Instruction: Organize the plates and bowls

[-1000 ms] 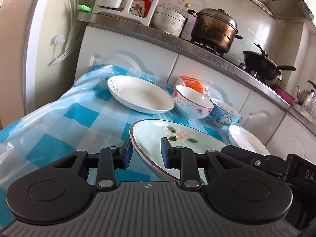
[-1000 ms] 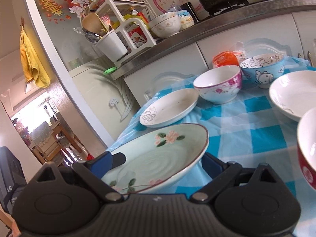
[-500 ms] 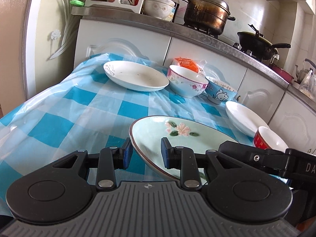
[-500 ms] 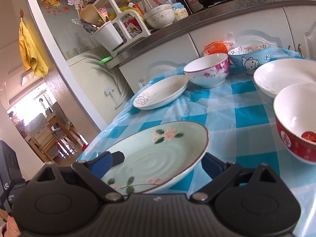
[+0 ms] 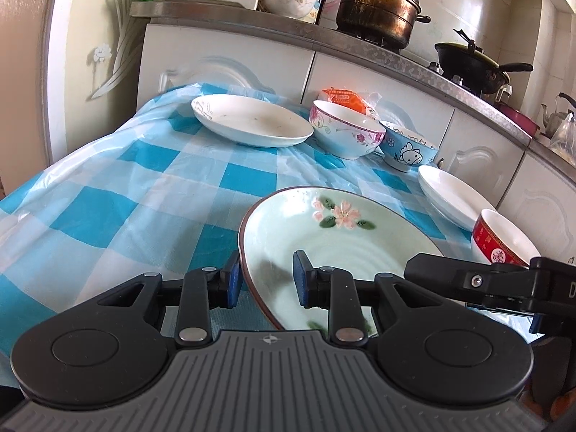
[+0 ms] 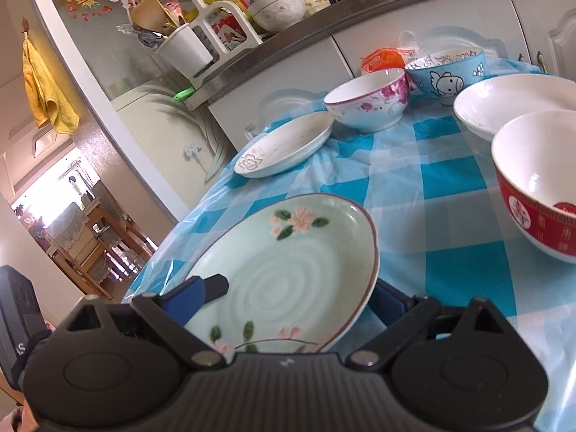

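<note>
A pale green plate with pink flowers (image 5: 334, 237) sits low over the blue checked tablecloth (image 5: 151, 194). My left gripper (image 5: 264, 282) straddles the plate's near-left rim, one pad outside and one inside, with a gap between pads and rim. My right gripper (image 6: 298, 293) is open wide, one finger over the plate (image 6: 288, 270) and one beyond its right edge. Further back are a white plate (image 5: 252, 122), a pink-flowered bowl (image 5: 345, 133), a blue cartoon bowl (image 5: 408, 151), a second white plate (image 5: 450, 194) and a red bowl (image 5: 504, 241).
White kitchen cabinets (image 5: 230, 64) and a countertop with a pot (image 5: 376, 7), a wok (image 5: 471, 66) and a utensil rack (image 6: 194, 39) stand behind the table. An orange packet (image 5: 342, 97) lies behind the bowls. A doorway (image 6: 72, 223) opens at the table's left.
Both grippers and the green plate have shifted relative to the table, and the red bowl now looms larger at the right. The jaws keep the same spread.
</note>
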{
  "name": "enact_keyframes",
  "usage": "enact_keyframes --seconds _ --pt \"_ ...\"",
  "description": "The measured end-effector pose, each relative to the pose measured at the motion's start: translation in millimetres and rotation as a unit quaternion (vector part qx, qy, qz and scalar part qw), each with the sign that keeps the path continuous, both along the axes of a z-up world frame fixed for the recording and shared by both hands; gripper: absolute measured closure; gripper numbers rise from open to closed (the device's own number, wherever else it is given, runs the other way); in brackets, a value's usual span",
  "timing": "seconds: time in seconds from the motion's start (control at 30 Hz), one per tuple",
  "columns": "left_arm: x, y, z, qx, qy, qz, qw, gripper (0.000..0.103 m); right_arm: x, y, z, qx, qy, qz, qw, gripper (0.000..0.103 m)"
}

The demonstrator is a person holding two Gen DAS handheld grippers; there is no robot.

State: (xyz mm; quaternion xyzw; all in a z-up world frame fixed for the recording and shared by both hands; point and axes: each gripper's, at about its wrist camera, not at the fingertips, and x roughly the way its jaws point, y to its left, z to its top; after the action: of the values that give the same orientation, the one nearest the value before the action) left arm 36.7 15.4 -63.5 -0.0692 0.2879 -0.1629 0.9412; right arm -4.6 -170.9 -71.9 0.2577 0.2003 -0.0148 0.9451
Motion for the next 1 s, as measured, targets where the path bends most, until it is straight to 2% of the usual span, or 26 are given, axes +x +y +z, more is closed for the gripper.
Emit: enact_keyframes --seconds 0.17,0.27,0.33,0.43,0.6,0.73,1.0 --pt "1.8 3.3 0.2 -0.006 0.005 0.004 1.0 0.073 -0.9 1.1 1.4 -0.002 0.003 -0.001 1.0 0.007" --pt "3.1 5.8 0.2 -0.008 0.012 0.014 0.9998 0.067 -4.8 5.4 5.5 -0.029 0.003 -0.007 1.0 0.006" --pt "3.2 7.8 1.3 -0.009 0.013 0.022 0.9996 0.054 -10.3 7.6 9.4 -0.045 -0.005 -0.012 0.999 0.003" --pt "1.3 10.1 4.3 -0.009 0.013 0.032 0.9993 0.04 -20.9 11.2 17.1 -0.062 -0.023 -0.015 0.998 0.002" --pt "-4.7 9.8 12.7 -0.003 0.007 0.038 0.9992 0.023 -35.2 14.3 25.4 -0.082 -0.04 -0.029 0.995 0.001" --pt "-16.1 5.5 22.5 0.01 -0.004 0.035 0.9993 0.004 -41.7 14.0 29.0 -0.09 -0.039 -0.05 0.994 0.001" --pt "-34.7 -13.3 37.7 0.048 -0.016 0.027 0.9983 0.0 -51.3 11.0 39.9 -0.133 -0.013 -0.111 0.985 0.001"
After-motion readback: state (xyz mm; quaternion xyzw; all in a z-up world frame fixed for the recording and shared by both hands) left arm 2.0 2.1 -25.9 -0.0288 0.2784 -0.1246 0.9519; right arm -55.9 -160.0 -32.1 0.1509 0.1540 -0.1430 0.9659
